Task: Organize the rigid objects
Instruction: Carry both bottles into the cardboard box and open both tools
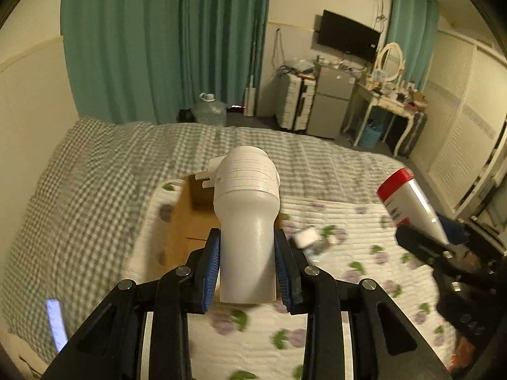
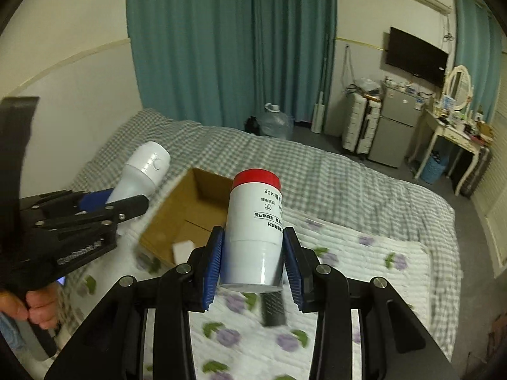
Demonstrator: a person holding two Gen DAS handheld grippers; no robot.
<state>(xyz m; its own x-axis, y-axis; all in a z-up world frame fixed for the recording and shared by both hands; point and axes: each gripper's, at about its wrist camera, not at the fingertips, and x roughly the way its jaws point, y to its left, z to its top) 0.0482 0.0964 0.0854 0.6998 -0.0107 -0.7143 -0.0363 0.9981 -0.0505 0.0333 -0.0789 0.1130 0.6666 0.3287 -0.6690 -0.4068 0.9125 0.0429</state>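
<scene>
**Both items lifted, box nearly bare**

The left hand-held gripper (image 1: 247, 272) is clamping a white plug-in device (image 1: 245, 221) by its narrow neck, blue pads pressing on both sides, and is holding it in the air over the near edge of the cardboard box (image 1: 193, 218). The right hand-held gripper (image 2: 253, 262) is gripping a red-capped tube (image 2: 255, 221) around its white body, cap pointing away, also raised above the bed and just to the right of the box (image 2: 187, 218).

The box is sitting open on the floral quilt (image 2: 348, 253), and only one small white item (image 2: 183, 247) is showing inside it, so the sorting looks to be at an early-to-middle stage. Two things are in hand but neither is inside the box yet.

Still lying loose on the quilt are a small white object (image 1: 305, 237), blurred, to the right of the device, and a dark remote-like bar (image 2: 272, 308) under the tube. Those appear left to collect once both held items are lowered into the box and released.
</scene>
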